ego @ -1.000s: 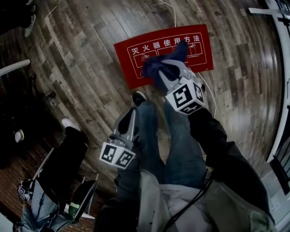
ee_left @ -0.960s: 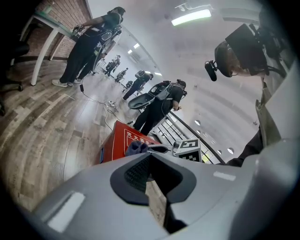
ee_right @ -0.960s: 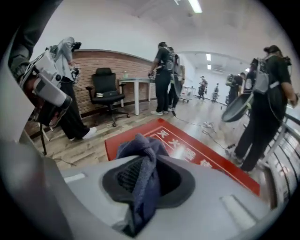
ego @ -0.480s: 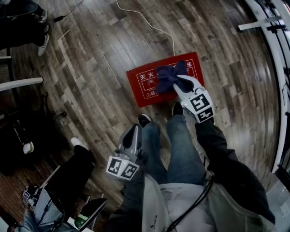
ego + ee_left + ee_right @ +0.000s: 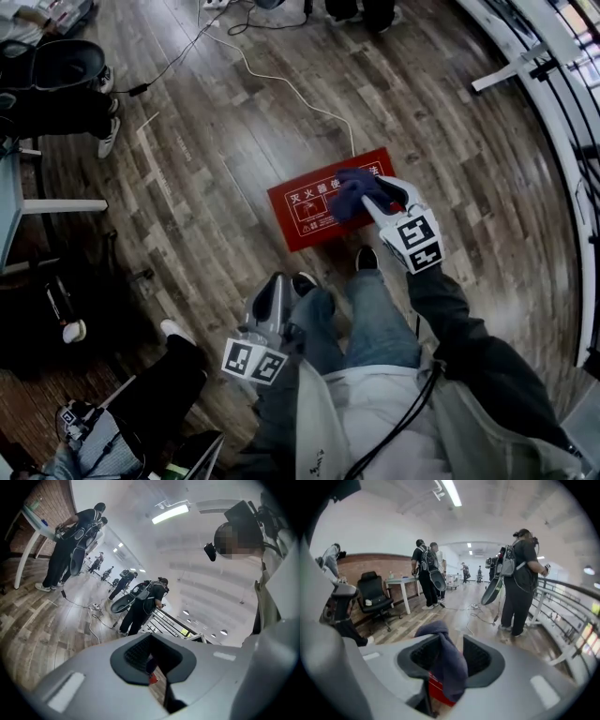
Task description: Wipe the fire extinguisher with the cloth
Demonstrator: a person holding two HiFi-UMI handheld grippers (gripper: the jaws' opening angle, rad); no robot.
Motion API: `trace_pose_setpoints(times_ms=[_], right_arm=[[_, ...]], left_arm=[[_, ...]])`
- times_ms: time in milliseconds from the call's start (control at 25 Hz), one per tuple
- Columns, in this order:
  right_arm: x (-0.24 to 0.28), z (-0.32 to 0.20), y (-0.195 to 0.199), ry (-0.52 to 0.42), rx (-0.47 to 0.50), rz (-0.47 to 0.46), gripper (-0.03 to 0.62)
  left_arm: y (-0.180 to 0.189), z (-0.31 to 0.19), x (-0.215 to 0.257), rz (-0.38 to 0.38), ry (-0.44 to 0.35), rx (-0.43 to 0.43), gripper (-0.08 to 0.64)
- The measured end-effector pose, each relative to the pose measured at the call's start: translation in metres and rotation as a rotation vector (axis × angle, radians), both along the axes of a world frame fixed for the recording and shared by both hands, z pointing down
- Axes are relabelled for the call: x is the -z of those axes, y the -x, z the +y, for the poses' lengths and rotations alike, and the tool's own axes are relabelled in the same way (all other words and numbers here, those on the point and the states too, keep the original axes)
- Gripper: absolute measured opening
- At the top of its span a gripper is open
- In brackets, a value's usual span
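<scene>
A red fire-extinguisher box (image 5: 314, 202) with white print lies flat on the wooden floor. A dark blue cloth (image 5: 354, 192) hangs over its right end from my right gripper (image 5: 375, 192). In the right gripper view the cloth (image 5: 447, 660) drapes over the left pad and hangs between the jaws, which are opening. A gap shows at the right pad, and the red box (image 5: 436, 691) shows below. My left gripper (image 5: 275, 286) hangs beside my left leg with its jaws together and nothing held. In its own view the left gripper (image 5: 154, 660) points out across the room.
A white cable (image 5: 281, 80) runs across the floor to the box. A railing (image 5: 562, 141) curves along the right. A seated person's legs (image 5: 141, 394) are at the lower left. Several people with gear stand farther off (image 5: 520, 573). My shoes (image 5: 367, 257) stand just short of the box.
Both grippers have come up from the floor, and the box looks smaller and farther away. The cloth has come up with the right gripper.
</scene>
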State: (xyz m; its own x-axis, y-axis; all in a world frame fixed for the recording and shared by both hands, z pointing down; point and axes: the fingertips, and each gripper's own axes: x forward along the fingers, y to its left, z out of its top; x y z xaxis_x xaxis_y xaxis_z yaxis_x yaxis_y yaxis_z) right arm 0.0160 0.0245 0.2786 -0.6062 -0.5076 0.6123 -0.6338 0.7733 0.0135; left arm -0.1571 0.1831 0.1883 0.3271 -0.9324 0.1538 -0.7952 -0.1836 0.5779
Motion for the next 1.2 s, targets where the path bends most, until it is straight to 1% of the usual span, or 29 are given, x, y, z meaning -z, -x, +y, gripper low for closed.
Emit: trace_pose_setpoints(times_ms=[120, 160, 200, 280, 320, 360, 440, 480, 520, 600, 680, 720, 840, 960, 1040, 1200], right_arm=[[0.012, -0.003, -0.005, -0.144, 0.146, 0.287, 0.147], [0.019, -0.004, -0.008, -0.179, 0.18, 0.339, 0.147], [0.026, -0.003, -0.013, -0.185, 0.197, 0.358, 0.147], [0.036, -0.003, -0.026, -0.14, 0.204, 0.364, 0.144], [0.044, -0.004, -0.032, -0.117, 0.193, 0.331, 0.144], [0.056, -0.004, -0.035, -0.092, 0.172, 0.242, 0.107], [0.092, 0.007, -0.038, -0.026, 0.107, -0.052, 0.001], [0.111, 0.017, -0.041, -0.006, 0.077, -0.174, 0.0], [0.129, 0.026, -0.047, -0.007, 0.057, -0.249, 0.0], [0.161, 0.044, -0.059, -0.027, 0.034, -0.336, 0.0], [0.191, 0.059, -0.067, -0.021, 0.026, -0.425, 0.0], [0.203, 0.066, -0.069, -0.019, 0.033, -0.45, 0.0], [0.224, 0.08, -0.076, -0.029, 0.063, -0.456, 0.0], [0.229, 0.085, -0.08, -0.003, 0.074, -0.494, 0.0], [0.229, 0.091, -0.082, 0.011, 0.1, -0.502, 0.0], [0.232, 0.098, -0.091, 0.005, 0.132, -0.513, 0.0]], left_arm=[[-0.001, 0.002, 0.013, -0.011, -0.021, 0.03, 0.005], [-0.002, 0.003, 0.017, -0.013, -0.026, 0.042, 0.005], [-0.002, 0.005, 0.021, -0.013, -0.029, 0.054, 0.005], [-0.005, 0.01, 0.03, -0.014, -0.03, 0.07, 0.005], [-0.007, 0.011, 0.035, -0.013, -0.031, 0.076, 0.005], [-0.009, 0.012, 0.04, -0.01, -0.032, 0.082, 0.005], [-0.012, 0.012, 0.053, -0.001, -0.043, 0.097, 0.005], [-0.014, 0.01, 0.061, 0.003, -0.053, 0.103, 0.005], [-0.018, 0.007, 0.07, 0.008, -0.066, 0.106, 0.005], [-0.029, -0.001, 0.09, 0.015, -0.094, 0.1, 0.005], [-0.044, -0.008, 0.11, 0.007, -0.116, 0.086, 0.005], [-0.052, -0.011, 0.12, 0.001, -0.126, 0.079, 0.005], [-0.078, -0.021, 0.145, -0.008, -0.155, 0.048, 0.005], [-0.098, -0.031, 0.161, -0.025, -0.186, 0.008, 0.005], [-0.111, -0.036, 0.169, -0.04, -0.205, -0.013, 0.005], [-0.131, -0.041, 0.177, -0.051, -0.227, -0.031, 0.005]])
